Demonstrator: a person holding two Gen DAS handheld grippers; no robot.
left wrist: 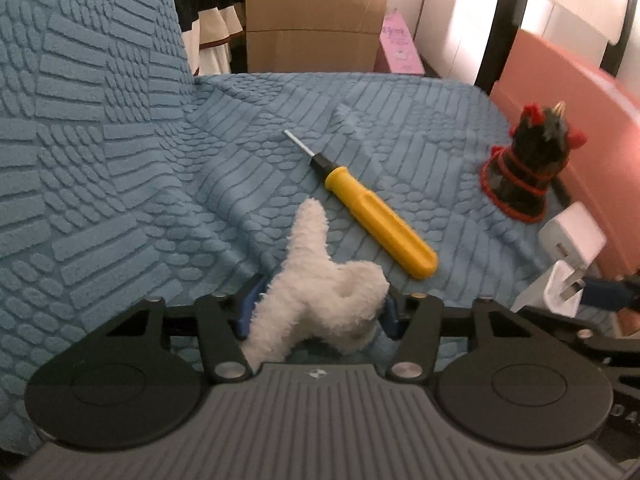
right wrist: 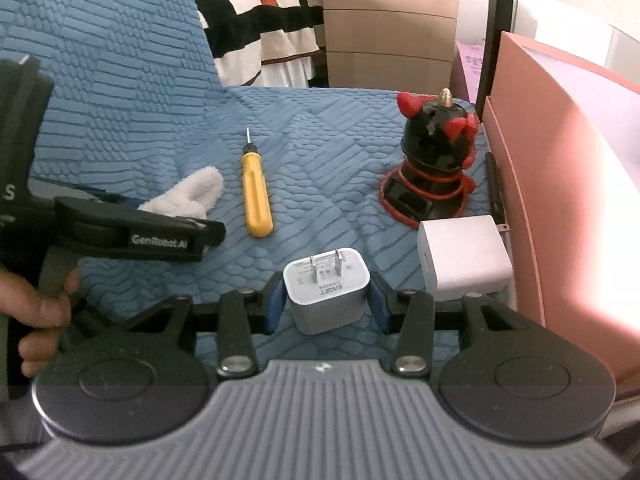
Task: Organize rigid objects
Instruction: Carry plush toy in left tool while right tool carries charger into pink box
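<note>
Plug (right wrist: 326, 290) sits prongs-up between the right gripper's (right wrist: 325, 300) blue pads, which press its sides above the blue sofa cover (right wrist: 320, 140). The left gripper (left wrist: 316, 312) is clamped on a white plush (left wrist: 316, 280) (fluffy, limb sticking up). Counted: two white plugs, the second (right wrist: 464, 258) beside the pink box (right wrist: 560, 200); one yellow screwdriver (right wrist: 256, 194); one black-and-red figurine (right wrist: 434, 160).

A home, likely a bedroom. A blue quilted sofa cover (right wrist: 132, 92), striped bedding (right wrist: 264, 20) and a wooden drawer cabinet (right wrist: 388, 28) show it
</note>
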